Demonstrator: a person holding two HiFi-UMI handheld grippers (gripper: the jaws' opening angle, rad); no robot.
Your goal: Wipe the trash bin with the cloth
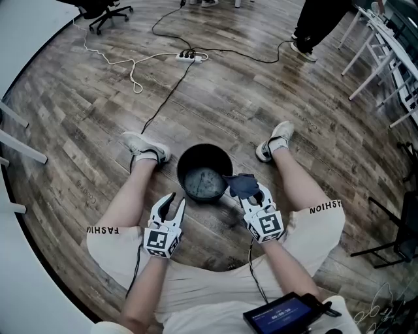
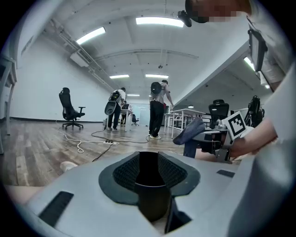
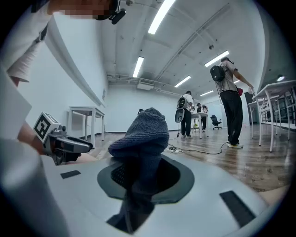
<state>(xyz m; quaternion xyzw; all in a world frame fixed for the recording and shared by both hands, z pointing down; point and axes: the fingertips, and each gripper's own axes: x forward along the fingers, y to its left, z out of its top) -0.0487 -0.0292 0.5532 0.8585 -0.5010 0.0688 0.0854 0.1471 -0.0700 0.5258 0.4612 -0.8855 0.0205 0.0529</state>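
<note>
A person sits on the wood floor (image 1: 261, 104) with both legs spread wide. The trash bin (image 1: 189, 156) is black and round. It stands upright on the floor in the middle of the head view, between the person's 2 legs. Its open top faces up, and the bottom inside looks grey.

The right gripper (image 1: 253, 193) is just to the lower right of the bin. Its 2 jaws are squeezed tight on the cloth (image 1: 240, 184), which is dark blue. In the right gripper view the cloth sits in a soft lump above the jaws, and a bit of it hangs down below them. In the head view the cloth is right at the bin's right rim. I cannot tell if it touches the rim.

The left gripper (image 1: 175, 201) is at the lower left of the bin, near it but not touching. Its 2 jaws stand apart and pinch nothing.

A white power strip (image 1: 188, 56) with cables lies on the floor at the top middle. A black office chair (image 1: 101, 10) is at the upper left. Another person's legs (image 1: 313, 26) show at the top right. A small screen (image 1: 284, 315) is at the bottom edge.
</note>
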